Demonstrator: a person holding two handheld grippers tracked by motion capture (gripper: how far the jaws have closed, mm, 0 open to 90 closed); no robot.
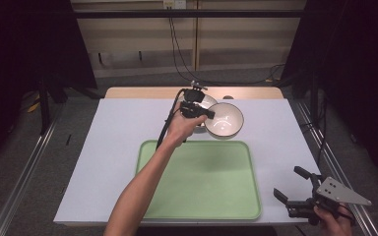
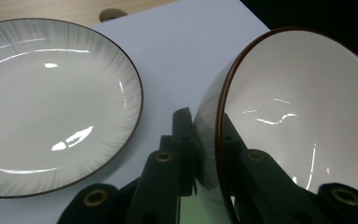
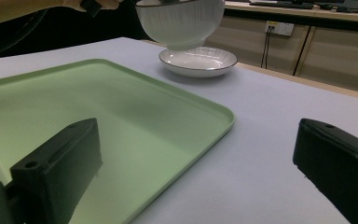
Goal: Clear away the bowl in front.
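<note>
A white bowl (image 1: 225,120) with a dark rim hangs tilted above the table's far middle, and my left gripper (image 1: 209,114) is shut on its rim. In the left gripper view the jaws pinch the bowl (image 2: 298,107) wall, one inside and one outside. A white plate (image 2: 46,107) lies on the table just beside and under it, partly hidden by the hand in the high view (image 1: 205,100). My right gripper (image 1: 288,182) stands open near the table's front right corner, holding nothing. From the right gripper view, the lifted bowl (image 3: 182,23) hovers over the plate (image 3: 198,60).
A light green tray (image 1: 202,182) lies at the table's front middle, nothing on it; its corner (image 3: 214,116) is just ahead of my right gripper (image 3: 196,172). The white table top (image 1: 118,128) has bare room at left and right. A wooden strip runs along its far edge.
</note>
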